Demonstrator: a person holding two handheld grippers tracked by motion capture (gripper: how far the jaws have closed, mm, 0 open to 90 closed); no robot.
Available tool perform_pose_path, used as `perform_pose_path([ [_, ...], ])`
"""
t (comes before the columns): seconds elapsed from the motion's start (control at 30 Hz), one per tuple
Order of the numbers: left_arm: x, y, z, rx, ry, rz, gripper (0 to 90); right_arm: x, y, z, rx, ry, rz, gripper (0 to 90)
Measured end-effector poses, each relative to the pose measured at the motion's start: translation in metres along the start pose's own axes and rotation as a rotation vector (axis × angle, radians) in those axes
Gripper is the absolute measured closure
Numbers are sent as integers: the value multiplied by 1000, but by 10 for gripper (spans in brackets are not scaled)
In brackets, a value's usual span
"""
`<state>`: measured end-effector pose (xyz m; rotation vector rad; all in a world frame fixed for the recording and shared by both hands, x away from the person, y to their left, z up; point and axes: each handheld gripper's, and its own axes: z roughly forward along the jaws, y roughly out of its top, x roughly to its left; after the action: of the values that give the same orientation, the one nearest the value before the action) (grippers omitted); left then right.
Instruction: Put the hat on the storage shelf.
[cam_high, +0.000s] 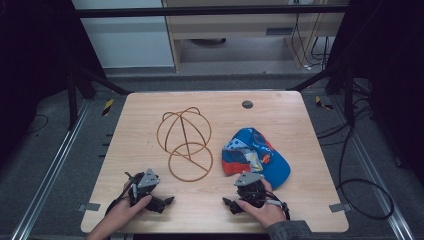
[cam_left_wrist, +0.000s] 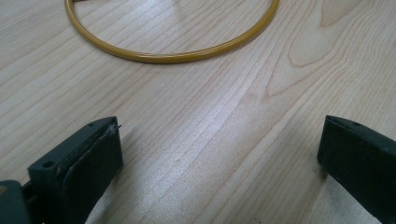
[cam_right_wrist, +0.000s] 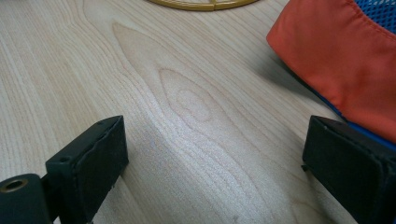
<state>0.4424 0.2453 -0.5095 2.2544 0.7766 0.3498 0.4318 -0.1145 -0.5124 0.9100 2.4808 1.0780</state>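
A golden wire cap frame (cam_high: 184, 142) lies at the table's middle, its round base ring (cam_left_wrist: 163, 58) nearest me. To its right lies a crumpled blue and orange cap (cam_high: 257, 155), orange brim (cam_right_wrist: 345, 60) towards me. My left gripper (cam_high: 150, 186) rests near the front edge, just below the ring. Seen from its own camera, the left gripper (cam_left_wrist: 219, 154) is open over bare wood. My right gripper (cam_high: 248, 192) sits directly in front of the cap. In close-up, the right gripper (cam_right_wrist: 215, 158) is open, nothing between the jaws, and the brim lies just beyond its right jaw.
The light wooden table (cam_high: 150, 115) has a small dark round plug (cam_high: 247, 104) near its far edge. Tape tabs mark the front corners (cam_high: 88, 206). Black frame bars and loose cables surround the table on the grey floor.
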Motion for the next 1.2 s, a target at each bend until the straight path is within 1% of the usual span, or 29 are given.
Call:
perform_pose_path([
  [0.43,0,0,0,0,-1,0,0,0,0,0,1,-1,0,68],
  [0.6,0,0,0,0,-1,0,0,1,-1,-1,1,-4,10,69],
  [0.7,0,0,0,0,0,0,0,0,0,-3,7,-9,14,106],
  [0.73,0,0,0,0,1,0,0,-1,2,-6,15,6,36,97],
  [0.77,0,0,0,0,1,0,0,-1,2,-6,15,6,36,97],
  [0.8,0,0,0,0,1,0,0,-3,4,-13,15,-4,39,102],
  [0.87,0,0,0,0,0,0,0,-4,5,-16,16,-12,33,101],
  [0.9,0,0,0,0,0,0,0,-8,10,-27,29,-37,22,96],
  [0.93,0,0,0,0,0,0,0,-10,12,-31,34,-49,22,96],
  [0.97,0,0,0,0,0,0,0,-10,12,-31,34,-49,22,96],
  [1.0,0,0,1,-1,0,-2,0,-19,18,-43,43,-87,15,106],
  [1.03,0,0,1,-1,0,-2,0,-19,18,-43,43,-87,15,106],
  [1.07,0,1,1,1,3,-4,0,-27,23,-54,43,-109,26,109],
  [1.1,0,1,1,1,3,-4,0,-32,25,-58,44,-120,31,112],
  [1.13,0,1,1,0,3,-4,0,-36,27,-61,50,-129,33,119],
  [1.17,0,1,1,0,3,-4,0,-36,27,-61,50,-129,33,119],
  [1.2,0,1,1,1,3,-4,0,-40,28,-65,58,-142,36,123],
])
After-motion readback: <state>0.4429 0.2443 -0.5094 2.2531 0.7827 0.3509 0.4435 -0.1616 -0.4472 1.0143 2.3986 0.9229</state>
